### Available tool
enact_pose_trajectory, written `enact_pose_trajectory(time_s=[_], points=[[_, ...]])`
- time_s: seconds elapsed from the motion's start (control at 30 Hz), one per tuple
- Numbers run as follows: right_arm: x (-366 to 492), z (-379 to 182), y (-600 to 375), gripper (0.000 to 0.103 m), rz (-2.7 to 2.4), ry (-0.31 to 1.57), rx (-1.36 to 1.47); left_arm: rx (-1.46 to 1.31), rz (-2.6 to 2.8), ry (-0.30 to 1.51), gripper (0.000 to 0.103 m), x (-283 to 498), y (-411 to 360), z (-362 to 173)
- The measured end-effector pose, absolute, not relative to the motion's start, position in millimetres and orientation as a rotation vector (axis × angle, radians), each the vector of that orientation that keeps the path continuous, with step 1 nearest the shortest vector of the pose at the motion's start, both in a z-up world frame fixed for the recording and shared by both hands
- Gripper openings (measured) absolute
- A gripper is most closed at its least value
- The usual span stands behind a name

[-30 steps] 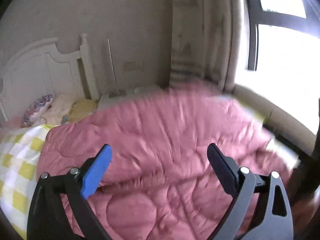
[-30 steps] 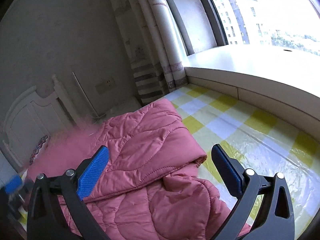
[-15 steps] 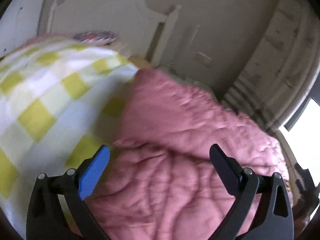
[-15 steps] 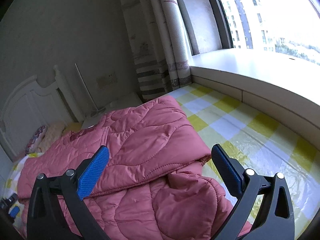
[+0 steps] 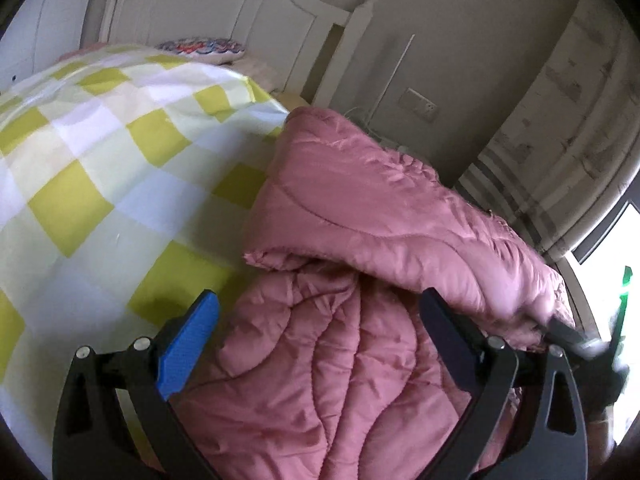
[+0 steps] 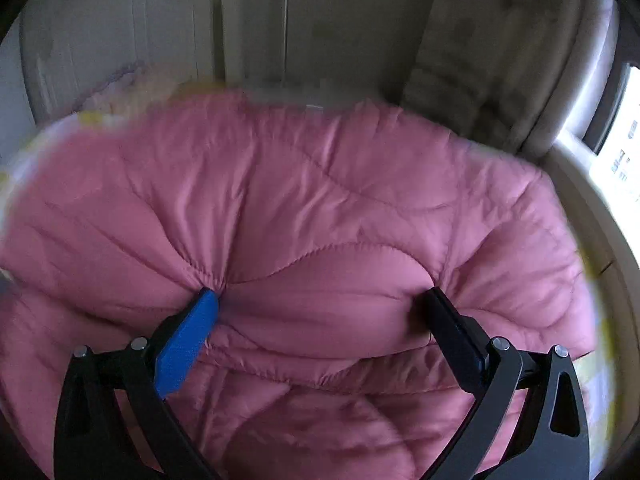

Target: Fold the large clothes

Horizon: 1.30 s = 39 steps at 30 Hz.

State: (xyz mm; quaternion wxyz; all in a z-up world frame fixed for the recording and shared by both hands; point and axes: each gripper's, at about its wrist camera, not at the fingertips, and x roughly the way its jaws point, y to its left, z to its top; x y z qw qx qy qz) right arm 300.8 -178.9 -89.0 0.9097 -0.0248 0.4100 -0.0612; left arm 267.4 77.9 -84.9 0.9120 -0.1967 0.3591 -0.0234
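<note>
A: The pink coat (image 5: 360, 216) is lying on the bed (image 5: 100, 168), over the yellow-checked cover, and one padded panel is sitting doubled across the part below it. So a first fold is looking done.

B: Agreed, though only roughly. The upper layer is puffing up, not lying flat, and its frayed-looking edge (image 5: 272, 258) is curling over the cover on the near side.

A: The left gripper (image 5: 318, 328) is hovering wide apart, nothing between its fingers, just above the lower layer.

B: And the right gripper (image 6: 320, 300) is also spread wide, but both its fingertips are pressing into the coat (image 6: 320, 184); the quilting is puckering around the blue pad (image 6: 188, 340). It is pushing, not pinching, as far as I can tell.

A: In the left view a dark blurred tip (image 5: 568, 334) is touching the fold's far end. That could be the right gripper, but it is too smeared to say.

B: What is left, in my judgement: flattening this fold, then bringing the coat in at least once more, since it is spreading across most of the right view. Sleeves and hood I cannot pick out at all.

A: Early to middle of the job, then.
</note>
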Motion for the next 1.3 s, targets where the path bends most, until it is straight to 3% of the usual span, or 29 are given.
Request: enact_pose_trajectory(time_s=[0.3,0.43,0.67,0.77,0.87,1.03,1.17,1.3], points=[[309,-36,-177,0.098,-0.154,0.675,0.014,-0.373,-0.064,0.746,0.1,270,72,-86],[352,-83,-181,0.098,-0.165,0.882,-0.004,-0.394,-0.053,0.748,0.1,270,76,-88],[297,-53,-183,0.098,-0.102,0.743,0.092,-0.39,-0.064,0.752,0.1,271,75,-88],[294,-75,-167,0.098,-0.083,0.811,-0.074,-0.382,-0.066,0.751,0.1,271,73,-88],[293,-75,-173,0.098,-0.076,0.815,-0.033,-0.388,-0.061,0.741,0.1,270,74,-87],[265,-46,-180,0.098,-0.053,0.692,0.003,-0.368,-0.117,0.634,0.1,262,71,-48],[273,-77,-186,0.098,-0.08,0.757,-0.031,-0.216,-0.16,0.619,0.101,302,39,-4],[276,-80,-196,0.098,-0.061,0.779,0.026,-0.161,-0.168,0.758,0.1,374,22,-14]])
